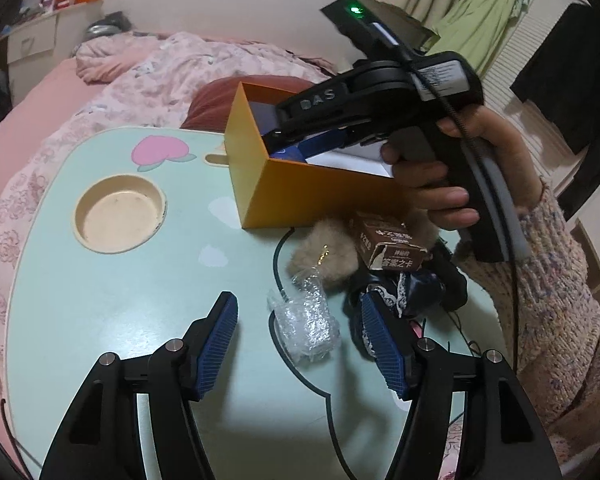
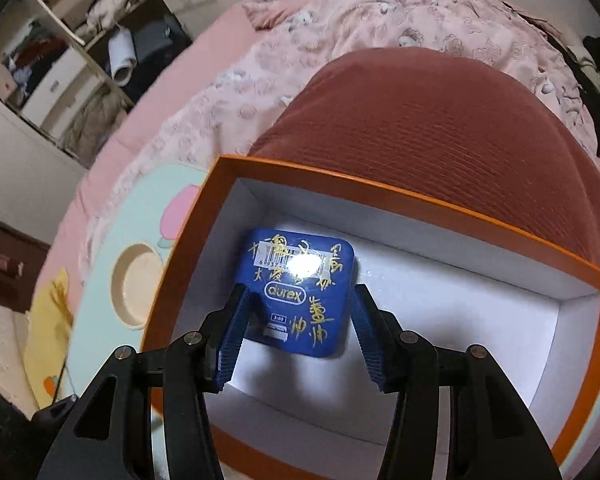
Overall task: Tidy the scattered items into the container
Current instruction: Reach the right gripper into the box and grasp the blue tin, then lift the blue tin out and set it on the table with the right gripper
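Observation:
The orange box (image 1: 256,168) stands at the far side of the mint-green lap table (image 1: 112,292). In the right wrist view my right gripper (image 2: 300,288) reaches down into this box (image 2: 380,190). Its jaws are open on either side of a blue packet (image 2: 300,296), which lies flat on the white floor with narrow gaps to both pads. My left gripper (image 1: 297,297) hovers open above the table. A crinkled clear bag of silver glitter (image 1: 306,330) lies between its fingers, untouched. Beyond it lie a beige fluffy piece (image 1: 324,258), a brown card box (image 1: 394,246) and dark lace fabric (image 1: 408,292).
A hand (image 1: 440,188) in a knitted sleeve (image 1: 560,320) holds the right gripper over the box. The table has a round cup recess (image 1: 120,208) at left and a black cable (image 1: 278,256) across it. A dark red cushion (image 2: 440,128) and pink bedding (image 1: 160,68) lie behind.

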Demonstrator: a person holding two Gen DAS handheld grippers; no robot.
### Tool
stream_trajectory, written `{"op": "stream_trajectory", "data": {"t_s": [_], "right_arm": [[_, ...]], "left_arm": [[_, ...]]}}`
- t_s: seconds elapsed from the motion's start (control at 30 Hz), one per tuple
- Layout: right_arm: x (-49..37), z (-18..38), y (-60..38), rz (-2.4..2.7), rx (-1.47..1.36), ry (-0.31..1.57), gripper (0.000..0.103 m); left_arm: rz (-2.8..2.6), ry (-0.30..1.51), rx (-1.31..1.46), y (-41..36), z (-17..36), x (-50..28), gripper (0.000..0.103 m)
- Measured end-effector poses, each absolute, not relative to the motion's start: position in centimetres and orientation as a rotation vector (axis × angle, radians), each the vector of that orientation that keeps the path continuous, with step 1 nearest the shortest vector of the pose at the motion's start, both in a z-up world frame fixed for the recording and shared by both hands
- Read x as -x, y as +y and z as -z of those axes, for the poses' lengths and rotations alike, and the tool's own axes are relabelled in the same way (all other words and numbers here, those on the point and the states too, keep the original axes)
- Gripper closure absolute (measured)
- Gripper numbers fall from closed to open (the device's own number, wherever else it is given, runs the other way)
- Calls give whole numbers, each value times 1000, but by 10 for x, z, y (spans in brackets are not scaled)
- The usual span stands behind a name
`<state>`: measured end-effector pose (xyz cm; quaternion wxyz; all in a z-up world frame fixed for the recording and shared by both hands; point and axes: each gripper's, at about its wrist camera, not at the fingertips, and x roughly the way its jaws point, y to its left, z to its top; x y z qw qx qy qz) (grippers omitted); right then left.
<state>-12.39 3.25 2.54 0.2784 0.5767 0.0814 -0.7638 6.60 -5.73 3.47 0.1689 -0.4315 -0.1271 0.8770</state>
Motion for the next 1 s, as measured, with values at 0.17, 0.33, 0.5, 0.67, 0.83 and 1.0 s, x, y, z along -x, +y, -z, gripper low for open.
{"op": "stream_trajectory", "data": {"t_s": [0.17, 0.33, 0.5, 0.67, 0.83, 1.0], "right_arm": [[126, -17, 26, 2010, -1587, 252, 28], [130, -15, 26, 1995, -1601, 260, 28], [128, -17, 39, 2068, -1584, 215, 36], [128, -23, 64, 2145, -1569, 89, 36], [116, -50, 98, 2259, -1422, -23, 36], [80, -88, 125, 2355, -1227, -54, 36]], "left_arm": [[-2480, -388, 1220, -58, -35, -66, 39], [-2480, -392, 1221, -59, -35, -66, 39], [-2489, -395, 1226, -62, -35, -66, 39], [-2498, -396, 1229, -65, -34, -66, 39], [-2508, -410, 1231, -68, -34, -63, 39], [-2517, -418, 1237, -69, -34, -62, 39]]}}
